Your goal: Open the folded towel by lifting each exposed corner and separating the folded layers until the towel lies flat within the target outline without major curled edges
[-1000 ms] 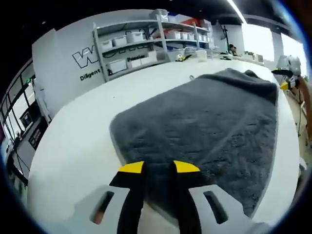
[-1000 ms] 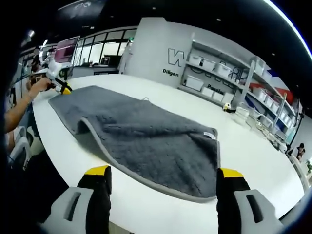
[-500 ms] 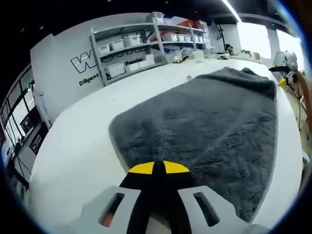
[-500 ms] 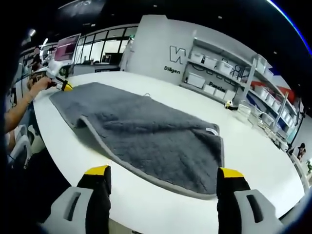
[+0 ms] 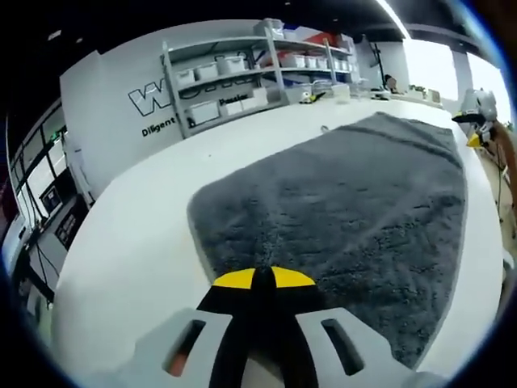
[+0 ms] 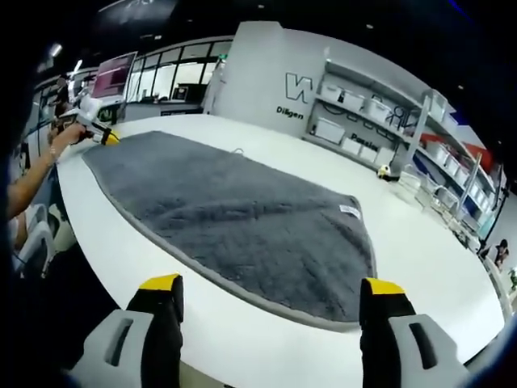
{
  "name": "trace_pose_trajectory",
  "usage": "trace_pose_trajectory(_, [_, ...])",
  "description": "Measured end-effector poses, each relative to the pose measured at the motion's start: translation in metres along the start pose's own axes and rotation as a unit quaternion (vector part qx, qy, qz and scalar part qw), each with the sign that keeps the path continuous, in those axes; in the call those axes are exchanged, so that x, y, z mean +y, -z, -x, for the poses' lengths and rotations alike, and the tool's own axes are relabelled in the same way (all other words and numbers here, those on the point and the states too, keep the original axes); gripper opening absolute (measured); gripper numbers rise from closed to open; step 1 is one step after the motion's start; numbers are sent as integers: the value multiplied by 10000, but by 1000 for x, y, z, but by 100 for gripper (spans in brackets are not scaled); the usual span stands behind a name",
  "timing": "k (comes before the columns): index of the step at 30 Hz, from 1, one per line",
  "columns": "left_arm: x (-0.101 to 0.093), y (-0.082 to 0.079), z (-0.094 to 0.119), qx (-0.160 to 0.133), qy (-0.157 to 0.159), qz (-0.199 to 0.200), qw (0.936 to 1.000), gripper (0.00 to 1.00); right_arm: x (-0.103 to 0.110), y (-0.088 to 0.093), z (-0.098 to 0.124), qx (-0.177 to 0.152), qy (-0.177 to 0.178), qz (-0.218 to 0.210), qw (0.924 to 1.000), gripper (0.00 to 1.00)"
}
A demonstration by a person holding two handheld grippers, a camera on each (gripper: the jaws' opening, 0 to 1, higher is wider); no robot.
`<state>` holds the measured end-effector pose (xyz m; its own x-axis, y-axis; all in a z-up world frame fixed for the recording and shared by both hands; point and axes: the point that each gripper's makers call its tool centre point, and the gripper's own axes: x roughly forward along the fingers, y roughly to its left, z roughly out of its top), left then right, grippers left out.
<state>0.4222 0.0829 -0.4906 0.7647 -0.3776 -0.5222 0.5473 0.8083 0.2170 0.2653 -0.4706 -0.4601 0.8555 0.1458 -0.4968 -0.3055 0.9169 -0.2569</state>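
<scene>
Two yellow-tipped jaws of the left gripper (image 5: 254, 278) are pressed together with no gap between them, pinching the near edge of the grey towel (image 5: 347, 210) right where its border meets the white table (image 5: 129, 242). From that pinch the towel runs away across the tabletop as one broad flat sheet, its pile smooth, its left border tracing a soft curve (no fold or lifted lip that I can make out). At the far end of the cloth, in the left gripper view, the right gripper (image 5: 474, 136) sits just off the towel's corner.

Over in the right gripper view that gripper (image 6: 273, 289) stands with its jaws spread wide, nothing between them, poised above the bare table just short of the towel's near hem. The towel (image 6: 234, 218) lies spread open ahead of it, its edges down against the surface, a small white label (image 6: 350, 210) at the right-hand corner. At the far corner the left gripper (image 6: 97, 131) grips the cloth, a hand (image 6: 63, 139) wrapped around its handle.

Beyond the table stand metal shelves (image 5: 242, 73) stacked with pale bins, against a white wall (image 6: 250, 77) bearing dark lettering, partly hidden.
</scene>
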Motion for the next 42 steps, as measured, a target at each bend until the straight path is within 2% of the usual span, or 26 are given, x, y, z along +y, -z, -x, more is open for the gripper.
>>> trace_pose_trajectory(16, [28,19,19,242,-126,-63,9996,5,14,-5,-3,-10,-174,44,9998,92])
trace_pose_trajectory(21, [39,25,24,352,-266,-128,9989,5,19,-7,-3,-28,-245,37,9997,92])
trace_pose_trajectory(27, [59,31,28,364,-465,-16,9983,9,23,-7,-5,-13,-289,7,9996,93])
trace_pose_trajectory(42, [86,47,41,473,-720,162,9961,9,35,-13,-10,-33,-443,45,9990,93])
